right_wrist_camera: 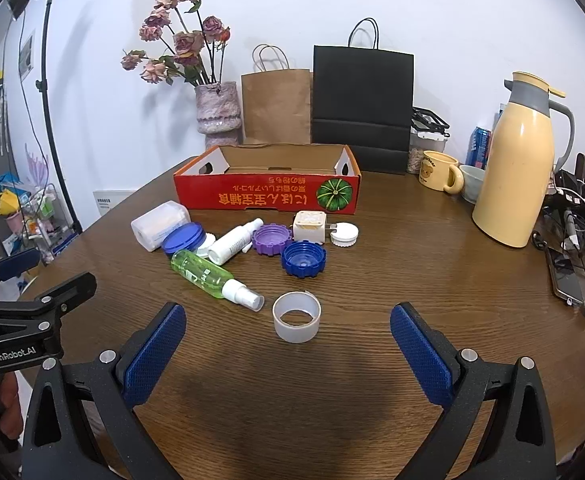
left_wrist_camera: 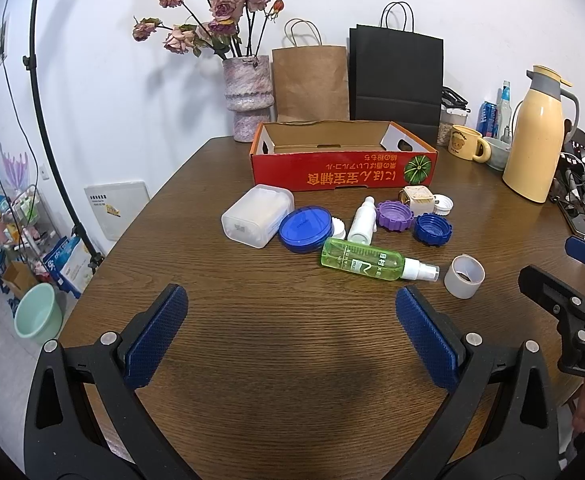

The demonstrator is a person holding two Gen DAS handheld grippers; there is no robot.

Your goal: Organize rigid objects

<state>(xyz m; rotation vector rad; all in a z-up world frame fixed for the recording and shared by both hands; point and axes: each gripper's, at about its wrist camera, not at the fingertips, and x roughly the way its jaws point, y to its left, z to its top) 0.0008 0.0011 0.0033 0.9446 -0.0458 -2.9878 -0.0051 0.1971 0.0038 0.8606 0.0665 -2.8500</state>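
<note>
A red cardboard box, open on top, stands at the back of the wooden table. In front of it lie a clear plastic box, a blue round lid, a white bottle, a green spray bottle, a purple cap, a dark blue cap, a white plug and a translucent tape ring. My left gripper is open and empty, short of the objects. My right gripper is open, with the tape ring between and just beyond its fingertips.
A vase of dried roses, a brown paper bag and a black paper bag stand behind the box. A yellow thermos jug, a yellow mug and cables are at the right.
</note>
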